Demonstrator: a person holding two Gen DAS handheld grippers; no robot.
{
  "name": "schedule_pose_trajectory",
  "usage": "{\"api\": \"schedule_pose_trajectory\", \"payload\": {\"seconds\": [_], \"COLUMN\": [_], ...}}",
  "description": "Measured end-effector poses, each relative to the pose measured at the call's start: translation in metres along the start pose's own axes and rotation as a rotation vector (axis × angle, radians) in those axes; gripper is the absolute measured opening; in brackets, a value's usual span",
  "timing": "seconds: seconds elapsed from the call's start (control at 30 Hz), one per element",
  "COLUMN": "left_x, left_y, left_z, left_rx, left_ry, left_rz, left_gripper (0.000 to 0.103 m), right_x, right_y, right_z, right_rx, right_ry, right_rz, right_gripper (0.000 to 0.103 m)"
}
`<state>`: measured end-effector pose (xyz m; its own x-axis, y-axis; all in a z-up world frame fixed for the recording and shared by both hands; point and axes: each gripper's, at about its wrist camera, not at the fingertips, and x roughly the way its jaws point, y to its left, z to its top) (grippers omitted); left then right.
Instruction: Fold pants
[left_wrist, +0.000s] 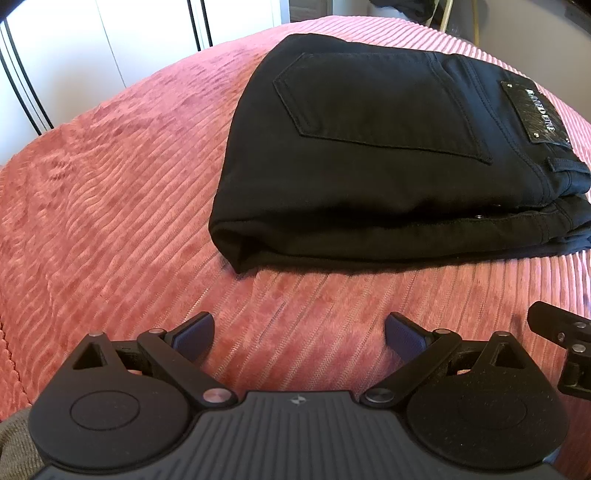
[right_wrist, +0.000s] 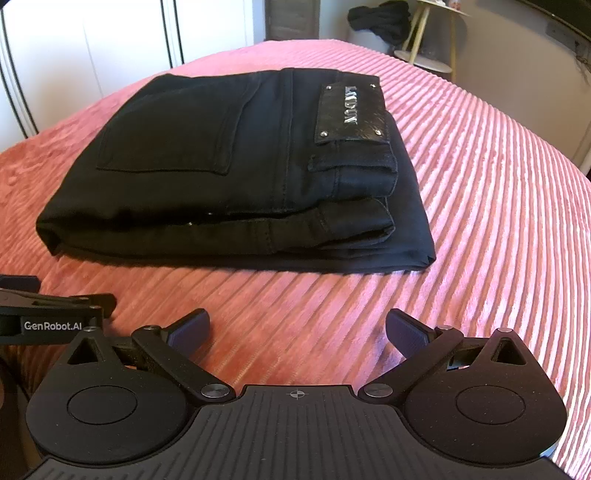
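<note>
Lying in a compact, stacked bundle on the pink bedspread (right_wrist: 480, 177), the black pants (right_wrist: 236, 177) look fully folded. Both the left hand-held gripper (left_wrist: 299, 332) and the right hand-held gripper (right_wrist: 297, 330) hover nearby, jaws apart and empty; little appears left.

Pink ribbed bedspread, white doors, and some clutter in the back corner

The whole surface is a pink corduroy-style bedspread (right_wrist: 480, 229) with raised ribs running across it, a bit rumpled over on the left. Behind it are white wardrobe doors (right_wrist: 122, 33) with thin black vertical lines. Far right in the right wrist view there's a little round side table (right_wrist: 436, 33) on pale legs, and a dark bundle of clothing (right_wrist: 380, 18) is heaped just beside it.
</note>
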<state>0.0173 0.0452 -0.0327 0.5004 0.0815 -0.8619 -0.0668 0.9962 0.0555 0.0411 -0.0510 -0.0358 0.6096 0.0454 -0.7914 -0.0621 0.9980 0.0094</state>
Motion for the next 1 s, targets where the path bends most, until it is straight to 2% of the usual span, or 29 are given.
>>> {"api": "schedule_pose_trajectory", "payload": {"seconds": [1.0], "left_x": [0.0000], "left_y": [-0.0007], "left_z": [-0.0009], "left_rx": [0.001], "left_ry": [0.000], "left_rz": [0.001], "left_gripper": [0.099], "right_x": [0.0005], "right_y": [-0.0022], "right_z": [0.0019], "right_rx": [0.004], "right_ry": [-0.004], "right_rz": [-0.006], "right_gripper": [0.103]}}
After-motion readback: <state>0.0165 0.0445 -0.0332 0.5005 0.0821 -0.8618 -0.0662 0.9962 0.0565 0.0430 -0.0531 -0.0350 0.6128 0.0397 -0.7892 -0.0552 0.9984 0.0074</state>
